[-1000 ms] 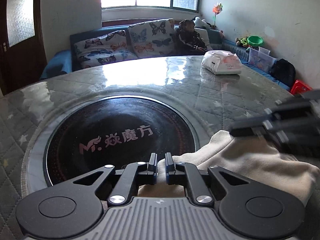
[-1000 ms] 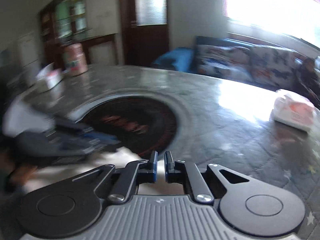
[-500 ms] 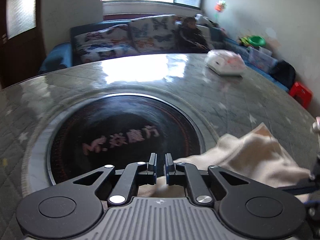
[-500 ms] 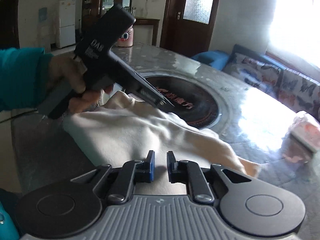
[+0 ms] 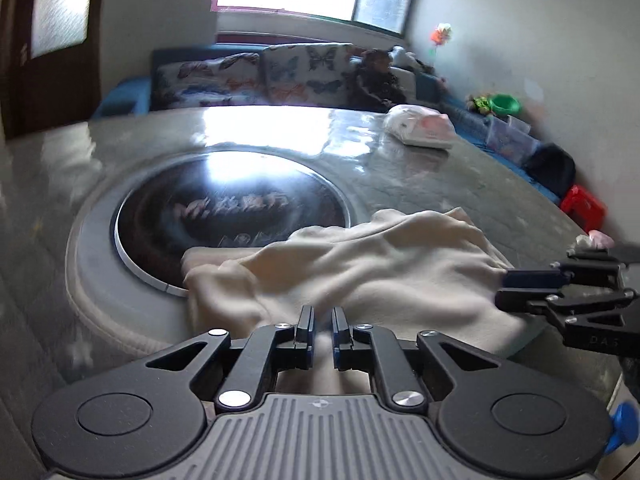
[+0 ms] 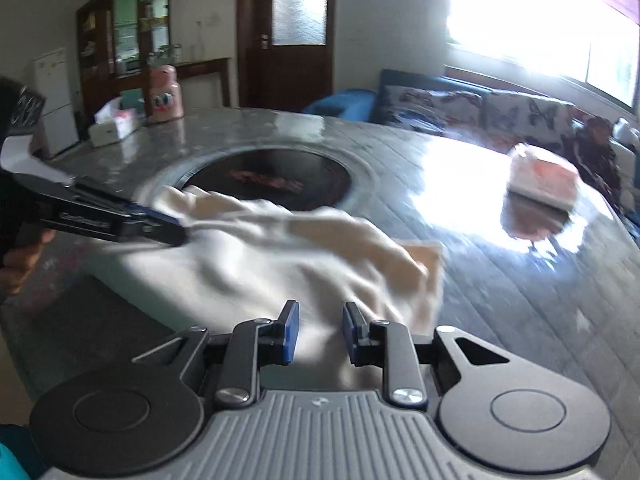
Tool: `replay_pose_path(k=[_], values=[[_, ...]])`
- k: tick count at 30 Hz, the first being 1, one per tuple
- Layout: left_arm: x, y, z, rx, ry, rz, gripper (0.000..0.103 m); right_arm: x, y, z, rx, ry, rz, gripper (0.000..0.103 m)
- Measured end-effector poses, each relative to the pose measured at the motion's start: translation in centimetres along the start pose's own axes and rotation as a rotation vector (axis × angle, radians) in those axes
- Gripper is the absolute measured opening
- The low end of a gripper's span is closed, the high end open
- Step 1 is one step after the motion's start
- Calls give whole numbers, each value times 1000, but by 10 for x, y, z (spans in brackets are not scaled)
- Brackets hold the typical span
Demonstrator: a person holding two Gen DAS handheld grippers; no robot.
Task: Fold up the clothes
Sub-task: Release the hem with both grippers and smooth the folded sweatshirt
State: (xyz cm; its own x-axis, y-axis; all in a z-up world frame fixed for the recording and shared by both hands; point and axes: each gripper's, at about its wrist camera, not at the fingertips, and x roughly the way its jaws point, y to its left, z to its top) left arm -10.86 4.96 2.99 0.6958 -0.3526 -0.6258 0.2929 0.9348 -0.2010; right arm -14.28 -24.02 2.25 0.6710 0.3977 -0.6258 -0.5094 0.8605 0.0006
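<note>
A cream cloth (image 5: 380, 264) lies rumpled on the round table, partly over the rim of the dark glass plate. At the bottom of the left wrist view, my left gripper (image 5: 322, 328) is shut on the cloth's near edge. The right wrist view shows that same left gripper (image 6: 172, 226) pinching the cloth (image 6: 260, 248) at its left end. My right gripper (image 6: 320, 332) has its jaws apart and opening. Cloth lies between and under them, and the pads do not press on it. From the left wrist, the right gripper (image 5: 501, 290) is at the cloth's right edge.
The grey quilted table (image 5: 400, 184) has a dark round glass plate (image 5: 224, 208) in its middle. A white plastic pack (image 6: 544, 176) sits far right; a pink flask (image 6: 166, 94) and a tissue box (image 6: 114, 124) stand far left. A person sits on the sofa (image 5: 376, 80) behind.
The right jaws have gone from shut to apart and no longer pinch the cloth. The left gripper has drawn back with its edge, so more cloth lies stretched out ahead of it.
</note>
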Motion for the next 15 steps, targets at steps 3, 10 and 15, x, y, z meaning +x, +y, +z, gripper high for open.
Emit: replay_pose_path(k=[3,10,15], values=[[-7,4,4,-26,-16,20,11,-9,-6,-2,23,-16,-27,23],[-11,11,-3,-44,-23,41,11,-27,-5,-12,9,-21,-11,22],[-14,12,-1,-34,-17,51,13,-29,-13,-12,29,-1,2,22]])
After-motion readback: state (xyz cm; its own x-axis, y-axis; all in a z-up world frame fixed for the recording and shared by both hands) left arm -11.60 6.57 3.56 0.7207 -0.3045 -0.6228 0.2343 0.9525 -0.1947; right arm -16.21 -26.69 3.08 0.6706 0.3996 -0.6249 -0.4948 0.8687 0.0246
